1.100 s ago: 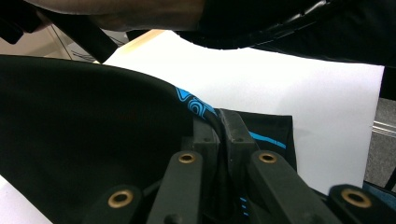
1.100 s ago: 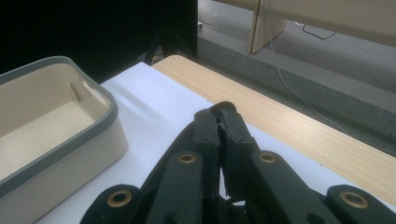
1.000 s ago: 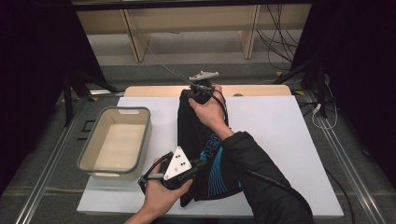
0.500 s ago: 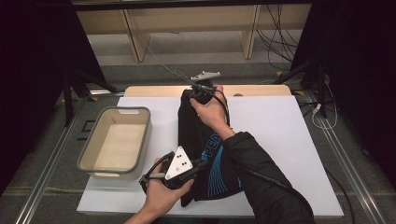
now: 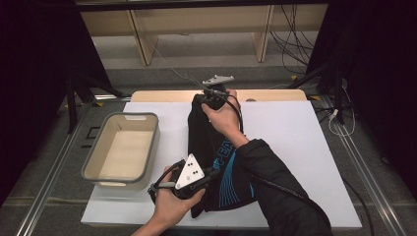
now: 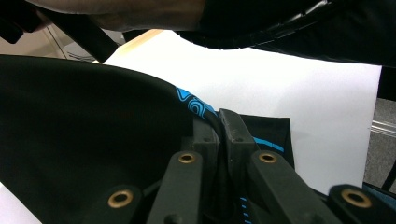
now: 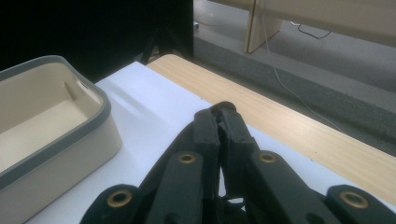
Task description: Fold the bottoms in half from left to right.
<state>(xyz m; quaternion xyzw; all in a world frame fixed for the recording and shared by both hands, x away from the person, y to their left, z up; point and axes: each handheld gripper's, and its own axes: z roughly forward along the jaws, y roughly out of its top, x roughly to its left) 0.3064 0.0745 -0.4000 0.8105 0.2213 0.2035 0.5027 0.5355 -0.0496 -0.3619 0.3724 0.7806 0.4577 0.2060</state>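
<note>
**Both grippers pinching the garment, stretched along the table**

Left gripper (image 5: 196,189) is clamping the near hem of the black garment (image 5: 216,147); in the left gripper view its jaws are closing tight on a fold of cloth (image 6: 217,122) with blue print beside it. Right gripper (image 5: 209,98) is holding the far end, jaws pressed together on a pinch of black fabric (image 7: 219,109). The garment is lying lengthwise down the middle of the white table cover (image 5: 295,147), between the 2 grippers, partly under the right sleeve.

Judgement: this looks like the spread/straighten step ahead of a fold or a transfer. Next move calls for keeping both pinches firm and moving the 2 ends together, so the cloth is not slipping out or bunching.

Outward: an empty beige bin (image 5: 123,152) with a grey rim is sitting just left of the garment. The wooden table edge (image 5: 162,95) is showing at the far side. Beyond it, grey floor, pale shelving legs (image 5: 142,46), loose cables (image 5: 290,44), dark curtains on both sides.
</note>
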